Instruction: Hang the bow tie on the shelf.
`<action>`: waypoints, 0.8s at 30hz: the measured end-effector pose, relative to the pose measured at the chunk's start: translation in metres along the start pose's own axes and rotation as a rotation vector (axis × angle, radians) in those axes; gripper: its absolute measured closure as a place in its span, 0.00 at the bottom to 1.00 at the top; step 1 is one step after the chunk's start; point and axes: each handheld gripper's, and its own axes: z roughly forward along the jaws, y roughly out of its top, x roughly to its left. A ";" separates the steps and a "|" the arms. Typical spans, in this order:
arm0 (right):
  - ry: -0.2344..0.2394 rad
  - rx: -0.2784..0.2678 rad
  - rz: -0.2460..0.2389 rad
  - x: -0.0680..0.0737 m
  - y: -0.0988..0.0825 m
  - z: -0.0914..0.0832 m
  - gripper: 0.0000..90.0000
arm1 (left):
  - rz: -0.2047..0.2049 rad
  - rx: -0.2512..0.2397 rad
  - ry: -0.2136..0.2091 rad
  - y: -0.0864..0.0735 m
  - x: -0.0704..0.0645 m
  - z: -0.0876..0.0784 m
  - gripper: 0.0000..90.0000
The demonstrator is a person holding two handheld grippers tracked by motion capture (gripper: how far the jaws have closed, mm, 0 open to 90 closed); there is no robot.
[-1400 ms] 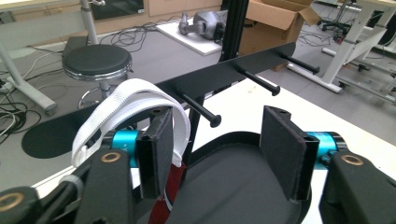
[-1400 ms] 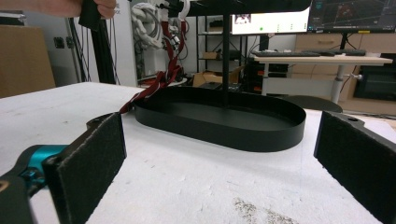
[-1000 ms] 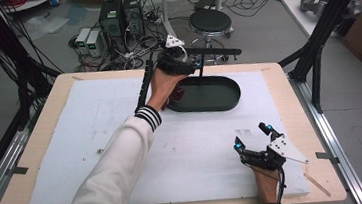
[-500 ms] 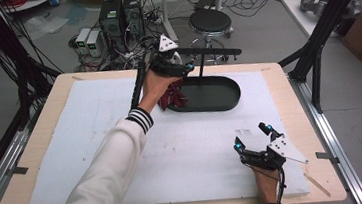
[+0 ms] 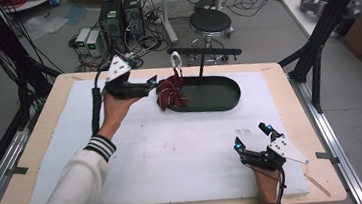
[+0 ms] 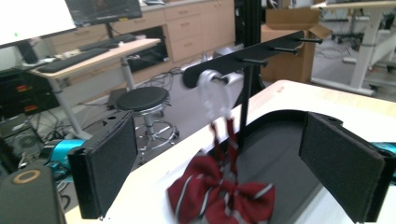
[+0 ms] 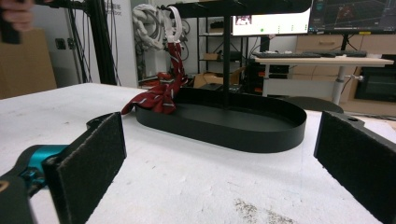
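The bow tie [image 5: 170,93] hung upright from the rack's white clip [image 5: 176,60], just at three o'clock of the wide-open left gripper [image 5: 151,83], while the wide-open right gripper [image 5: 254,137] rested well apart at five o'clock.

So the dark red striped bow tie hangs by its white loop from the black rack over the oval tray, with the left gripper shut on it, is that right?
Not quite: the left gripper is open, its jaws apart and clear of the dark red striped bow tie, as the left gripper view shows. The white loop does hang from the black rack over the oval tray.
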 end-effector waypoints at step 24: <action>-0.007 0.003 -0.012 0.002 0.000 0.000 0.01 | -0.044 -0.084 0.106 -0.137 -0.009 -0.174 0.13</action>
